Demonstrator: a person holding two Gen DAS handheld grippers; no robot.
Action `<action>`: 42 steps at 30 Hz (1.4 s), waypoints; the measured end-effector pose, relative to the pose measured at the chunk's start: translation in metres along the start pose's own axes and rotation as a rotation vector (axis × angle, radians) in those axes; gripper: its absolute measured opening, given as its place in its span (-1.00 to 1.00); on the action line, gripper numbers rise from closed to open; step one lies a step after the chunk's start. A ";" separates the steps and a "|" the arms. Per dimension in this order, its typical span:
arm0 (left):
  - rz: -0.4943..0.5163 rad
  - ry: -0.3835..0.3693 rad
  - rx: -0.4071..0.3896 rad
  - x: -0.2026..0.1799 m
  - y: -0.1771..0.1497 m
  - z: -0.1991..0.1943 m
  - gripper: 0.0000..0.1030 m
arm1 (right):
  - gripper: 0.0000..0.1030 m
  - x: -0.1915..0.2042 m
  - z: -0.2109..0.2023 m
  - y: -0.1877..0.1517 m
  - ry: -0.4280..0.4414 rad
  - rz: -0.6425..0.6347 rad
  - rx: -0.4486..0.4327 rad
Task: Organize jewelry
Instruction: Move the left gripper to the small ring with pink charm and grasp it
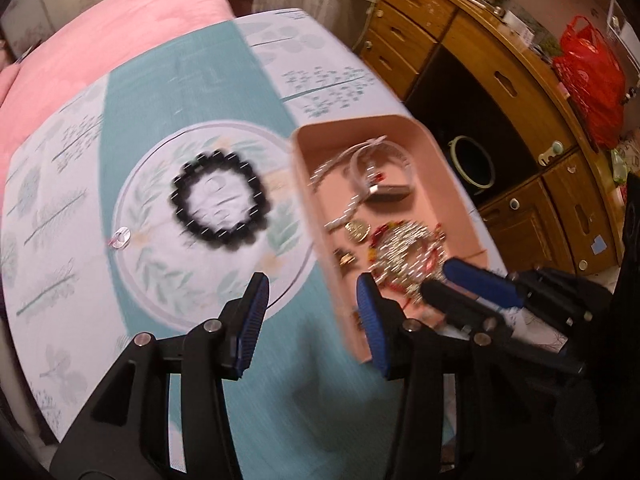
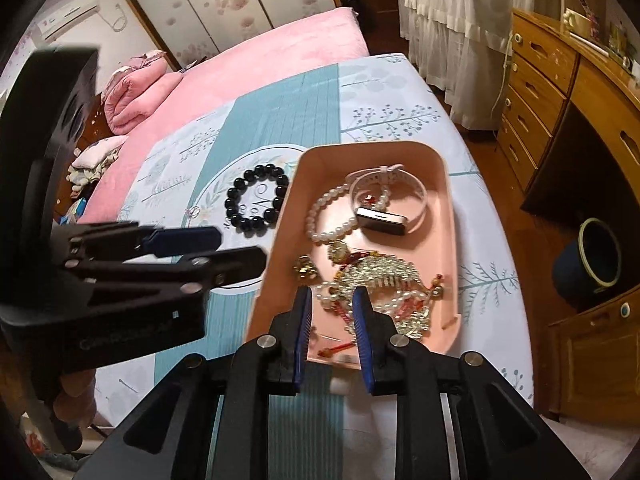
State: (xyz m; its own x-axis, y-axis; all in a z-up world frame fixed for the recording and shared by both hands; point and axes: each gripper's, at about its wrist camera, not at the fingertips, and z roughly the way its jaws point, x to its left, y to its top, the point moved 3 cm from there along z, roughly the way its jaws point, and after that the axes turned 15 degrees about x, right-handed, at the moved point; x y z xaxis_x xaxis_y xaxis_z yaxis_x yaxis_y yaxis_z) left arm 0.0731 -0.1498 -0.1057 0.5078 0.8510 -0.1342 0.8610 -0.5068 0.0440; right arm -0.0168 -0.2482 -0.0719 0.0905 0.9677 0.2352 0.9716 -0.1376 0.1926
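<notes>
Jewelry is lying in the pink tray (image 2: 448, 216); both claws, left (image 1: 314, 316) and right (image 2: 330, 336), are hovering part-open, holding nothing.

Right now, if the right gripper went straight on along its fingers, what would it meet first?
Probably the tangle of pearl strands and red cord in the pink tray, just ahead of the right gripper; depth is uncertain.

Pink bed (image 2: 256, 64) (floral wardrobe (image 2: 224, 4) behind) — wooden drawers (image 2: 532, 92) — brown floor (image 2: 516, 216).
</notes>
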 end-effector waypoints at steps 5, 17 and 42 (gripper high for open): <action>-0.082 0.023 0.003 0.040 -0.020 -0.006 -0.18 | -0.60 0.017 0.003 0.009 0.004 -0.038 0.000; -0.066 0.066 -0.052 0.141 -0.019 -0.014 -0.18 | -0.60 0.083 0.013 0.037 0.065 -0.126 0.002; 0.672 0.069 -0.024 0.178 0.034 0.046 -0.57 | -0.60 0.135 0.109 0.105 0.057 -0.060 0.047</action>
State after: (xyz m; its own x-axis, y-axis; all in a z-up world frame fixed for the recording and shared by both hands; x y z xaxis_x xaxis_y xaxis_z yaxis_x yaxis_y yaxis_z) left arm 0.1912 -0.0220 -0.1732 0.9332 0.3593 -0.0070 0.3576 -0.9264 0.1178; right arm 0.1212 -0.1090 -0.1243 0.0205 0.9602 0.2784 0.9842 -0.0684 0.1633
